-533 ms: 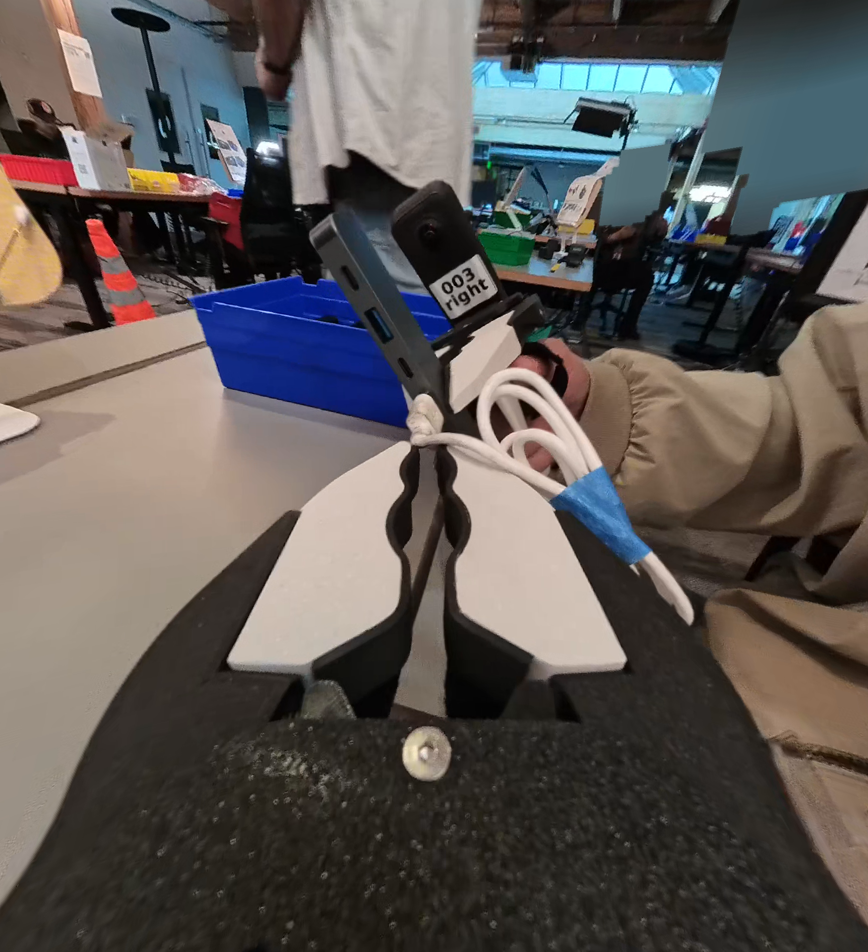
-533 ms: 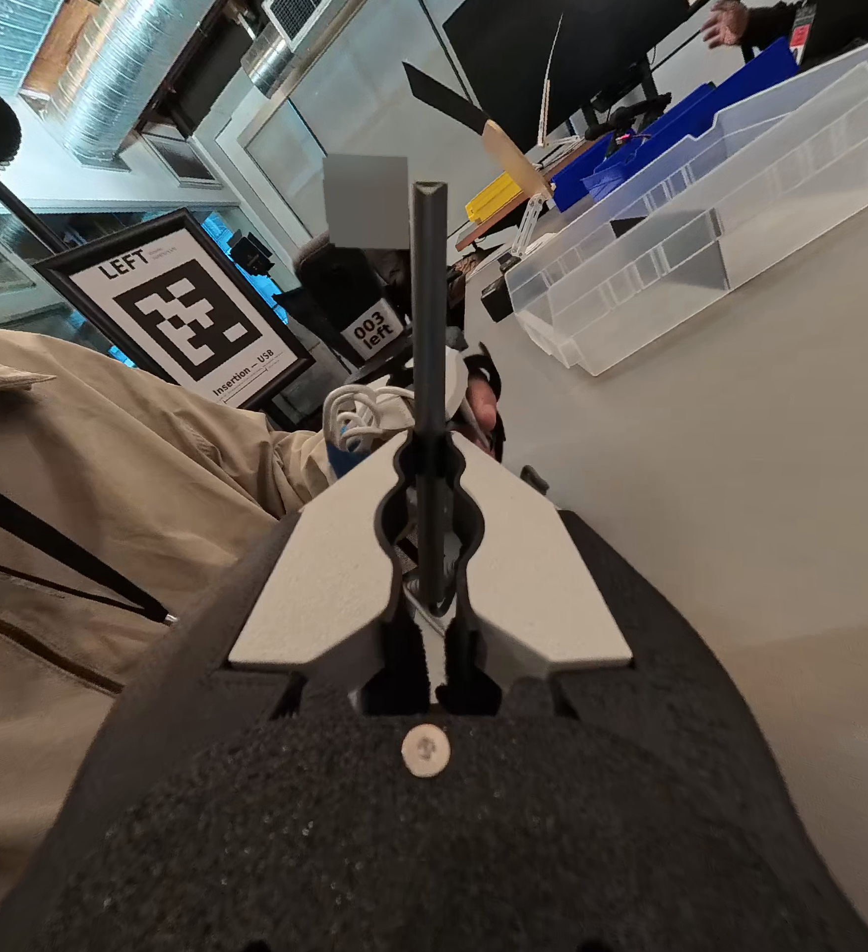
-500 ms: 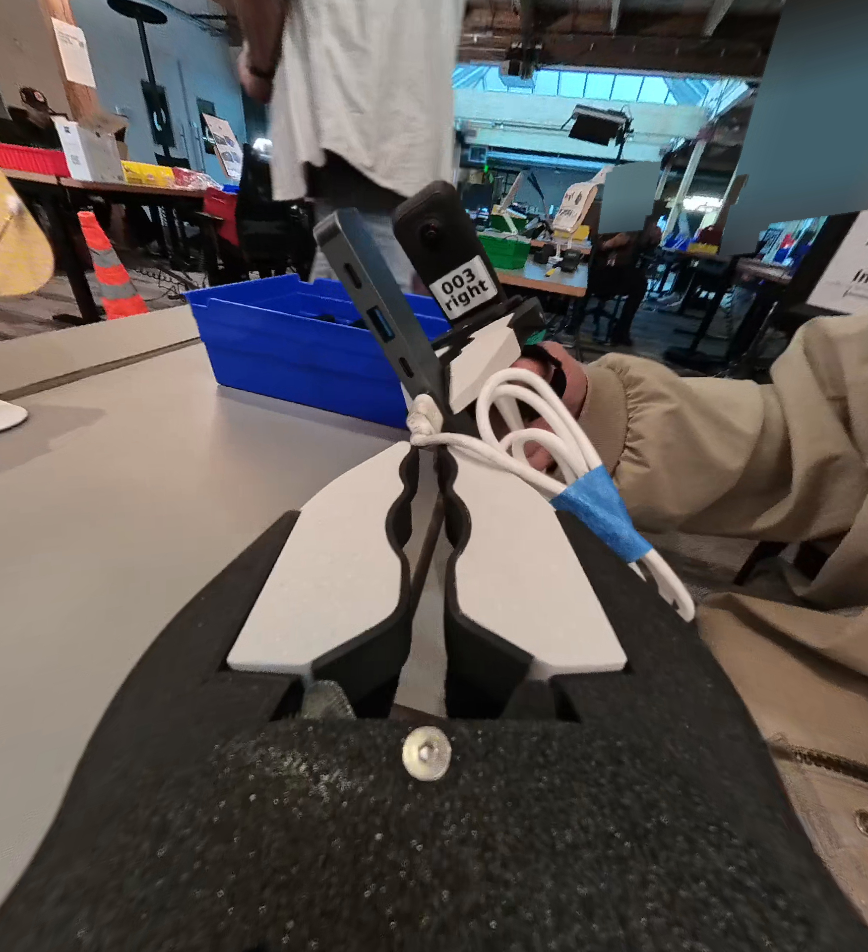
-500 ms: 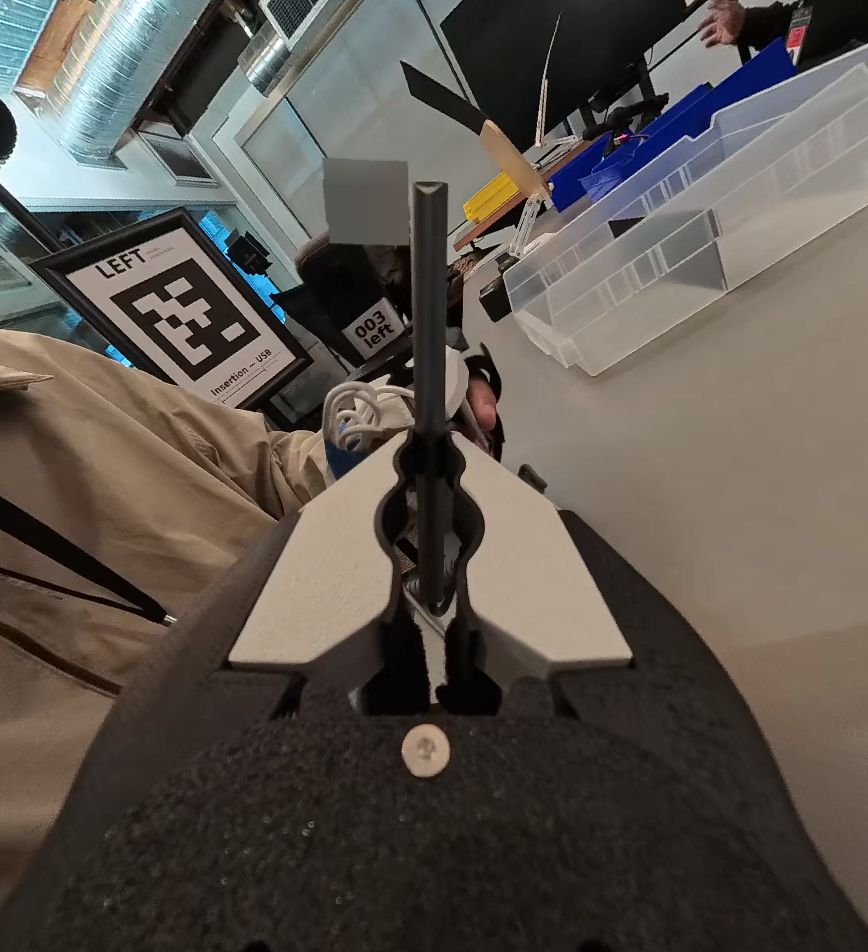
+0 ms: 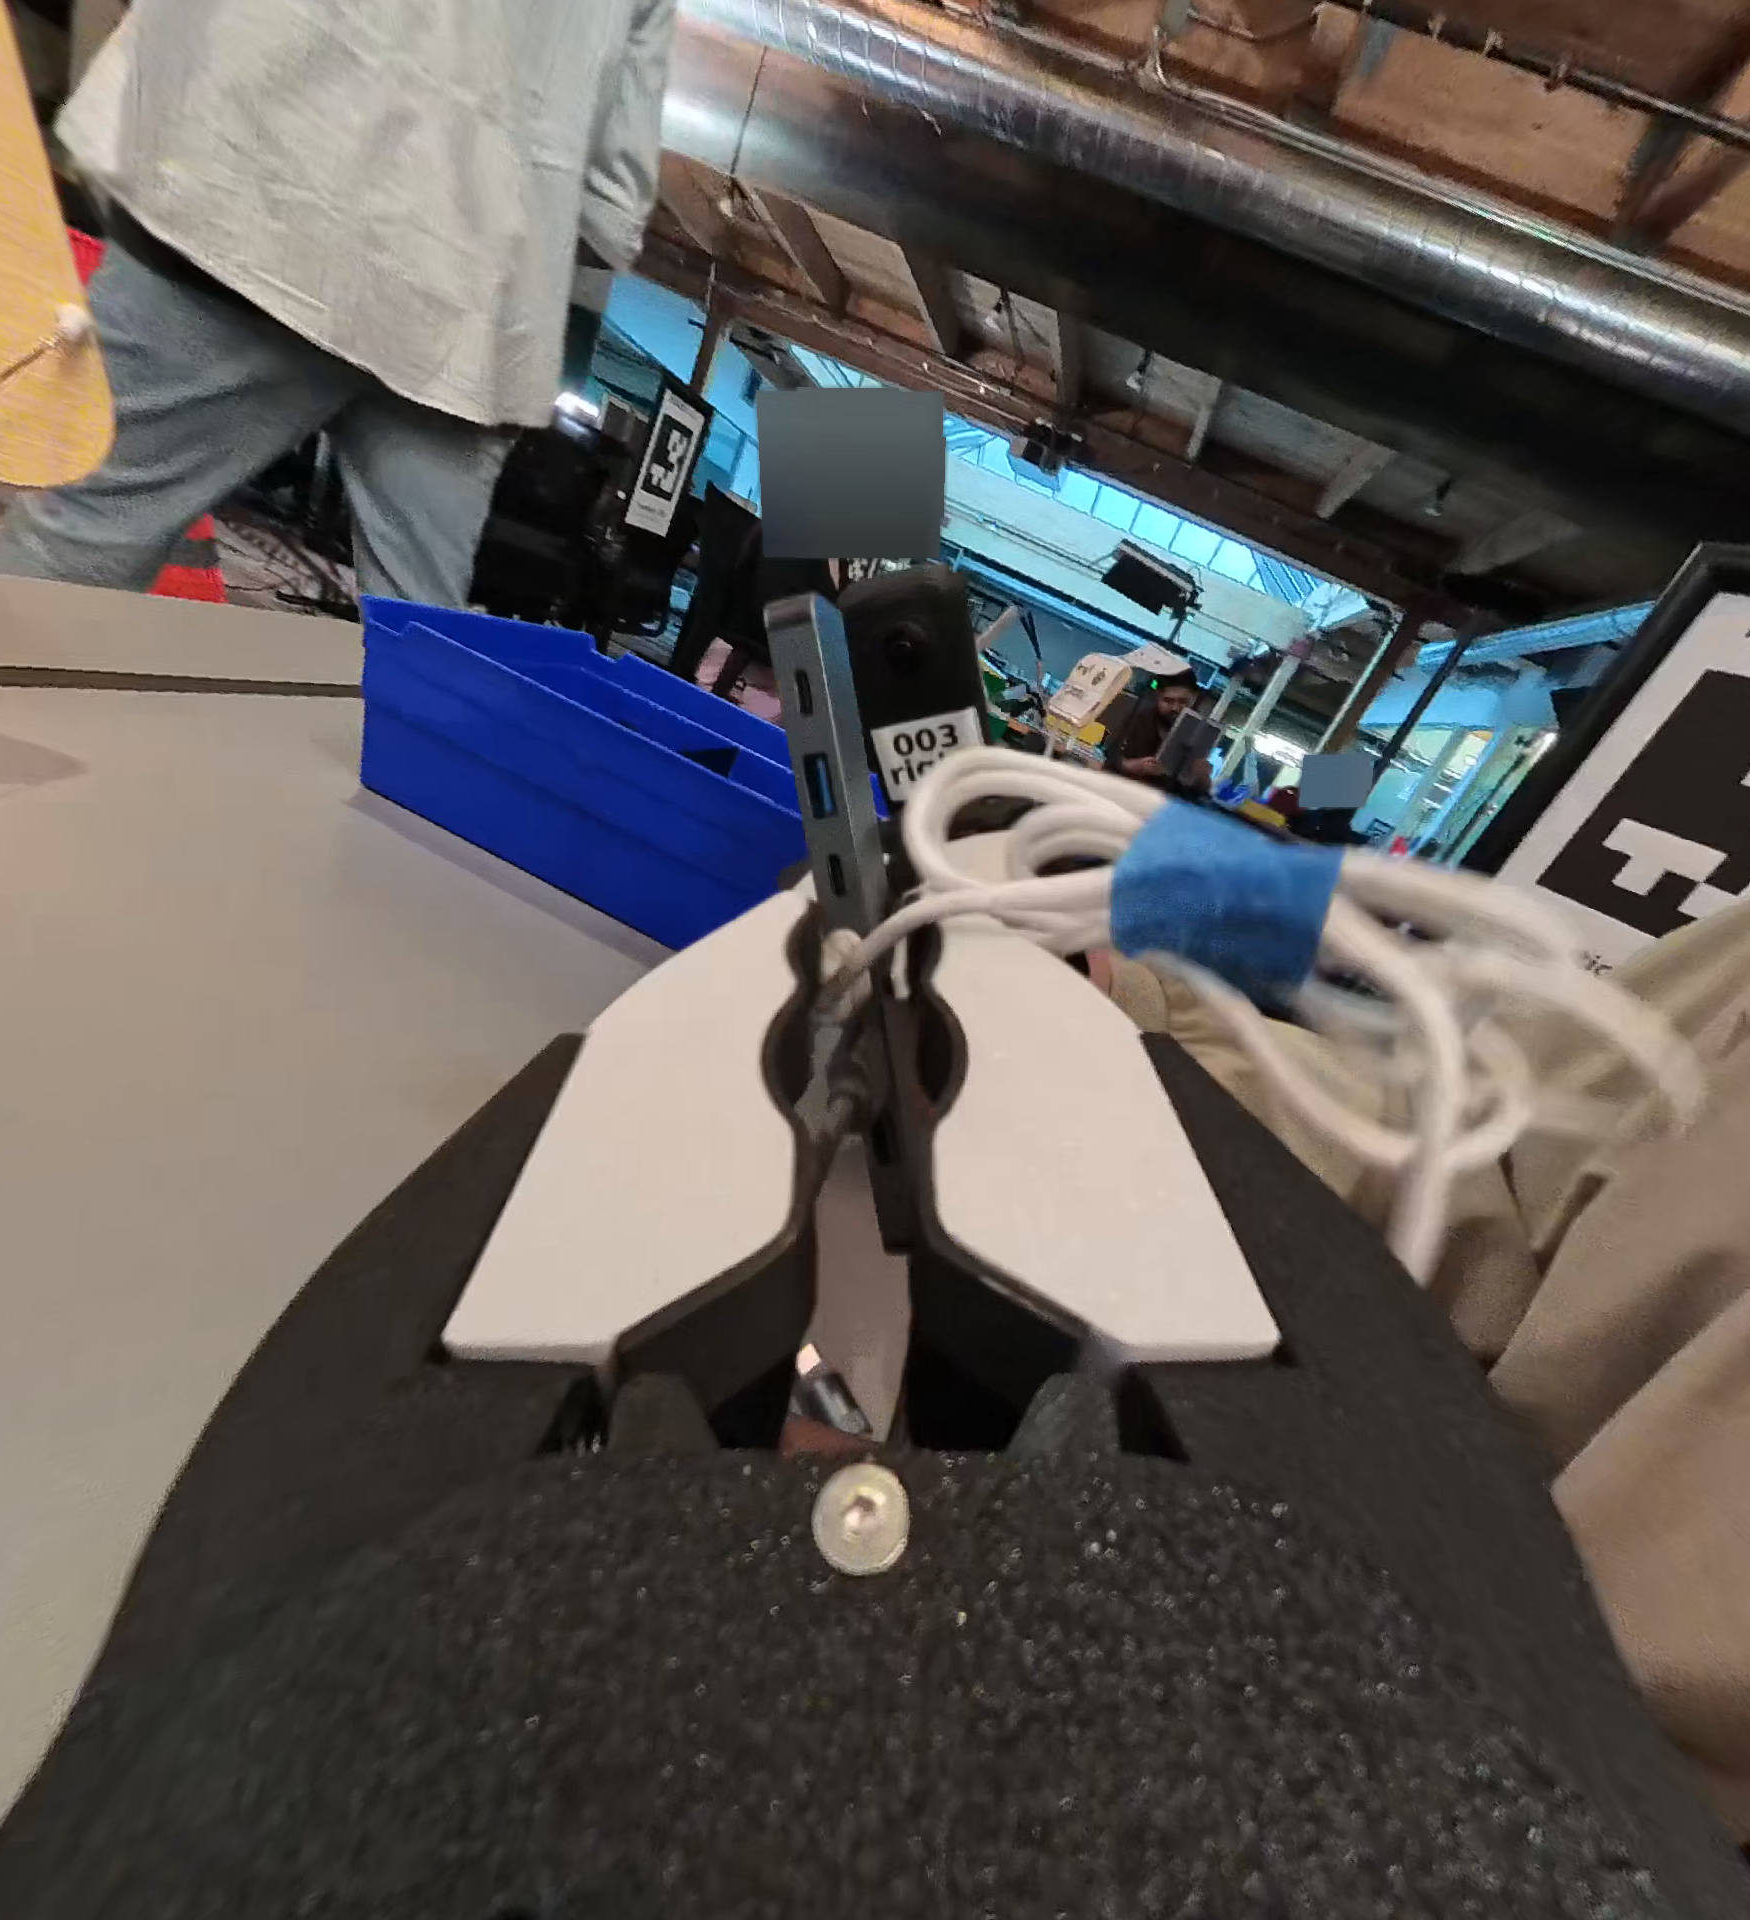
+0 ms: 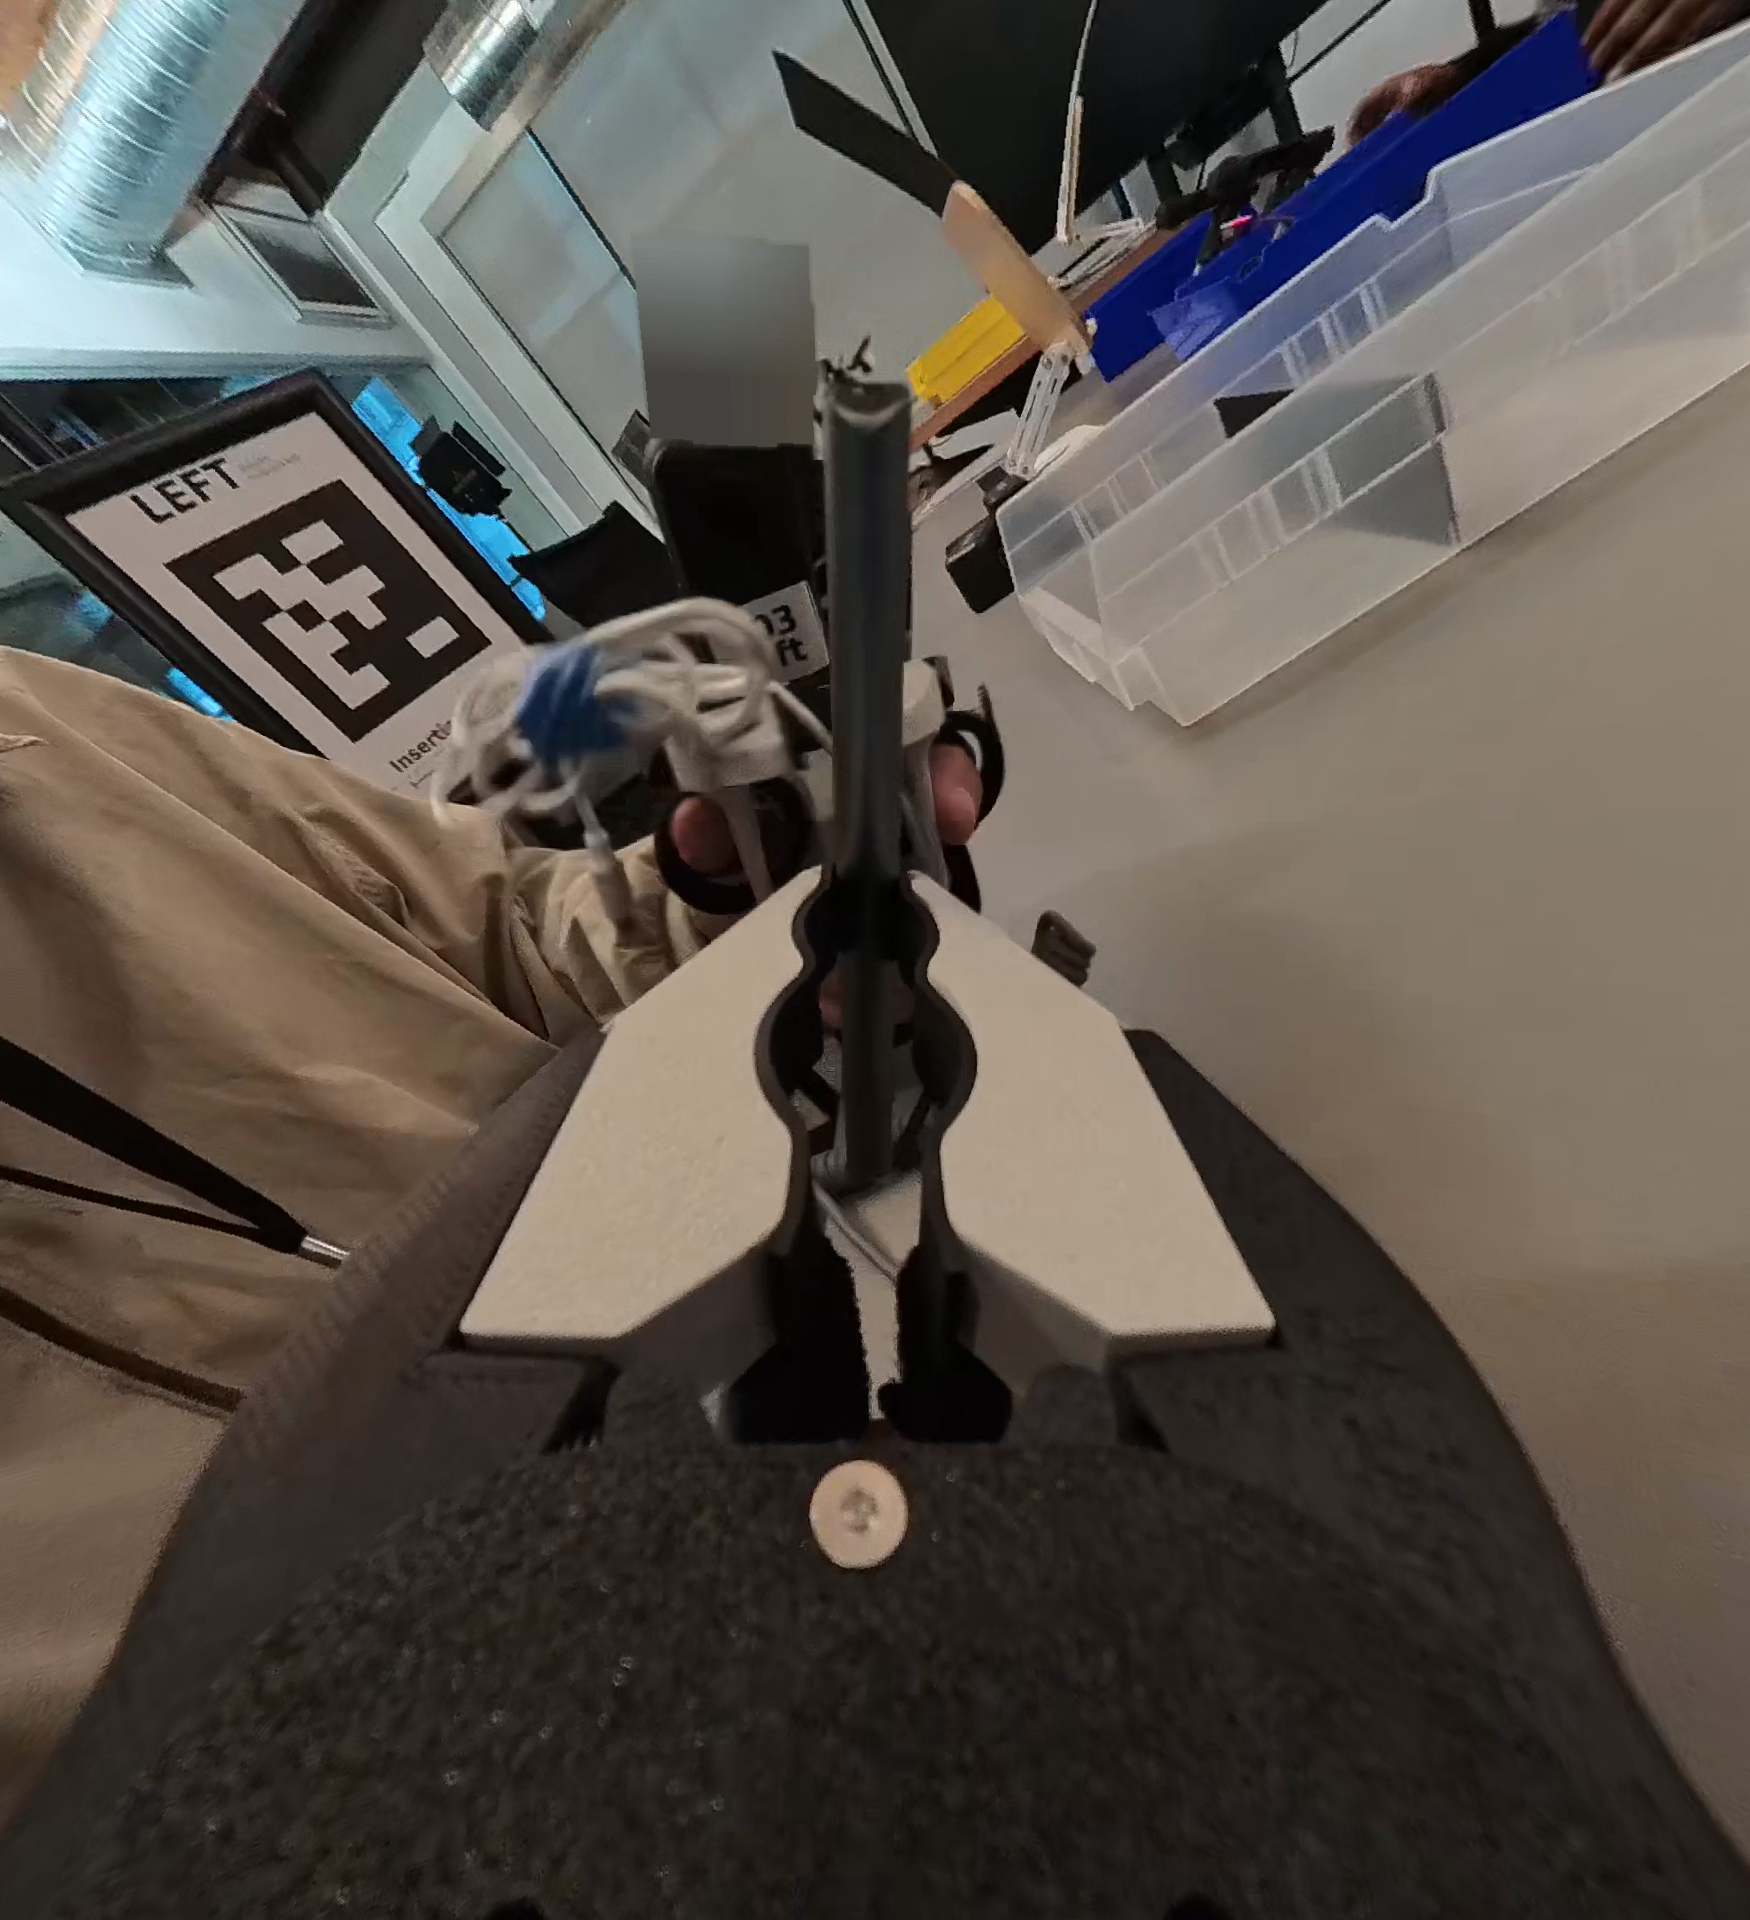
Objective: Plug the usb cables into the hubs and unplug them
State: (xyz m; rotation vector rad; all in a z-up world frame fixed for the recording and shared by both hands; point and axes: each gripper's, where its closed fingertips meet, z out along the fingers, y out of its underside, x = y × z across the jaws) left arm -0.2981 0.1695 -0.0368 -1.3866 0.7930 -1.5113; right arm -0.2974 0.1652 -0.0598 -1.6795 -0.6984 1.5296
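Note:
My left gripper (image 5: pixel 855 935) is shut on the plug end of a white USB cable (image 5: pixel 1016 831), whose coil is bound with blue tape (image 5: pixel 1214 894) and hangs to the right. The dark grey hub (image 5: pixel 829 769) stands upright just beyond the fingertips, its ports facing me and its lower end in the gap between the jaws. The plug touches the hub's lower part; I cannot tell whether it is seated. My right gripper (image 6: pixel 866 894) is shut on the hub (image 6: pixel 866 675), seen edge-on. The left gripper (image 6: pixel 746 748) and cable coil (image 6: pixel 580 686) show behind it.
A blue bin (image 5: pixel 559 758) stands on the grey table (image 5: pixel 175 987) to the left. A clear plastic tray (image 6: pixel 1370 447) is at the right. Framed marker signs (image 5: pixel 1702 790) (image 6: pixel 299 592) stand close by. A tan sleeve (image 6: pixel 175 935) and a standing person (image 5: pixel 331 208) are near.
The left gripper has tilted up and moved closer along the hub, which now reaches down between its jaws. The cable coil has swung up and out to the right. The right gripper keeps its hold.

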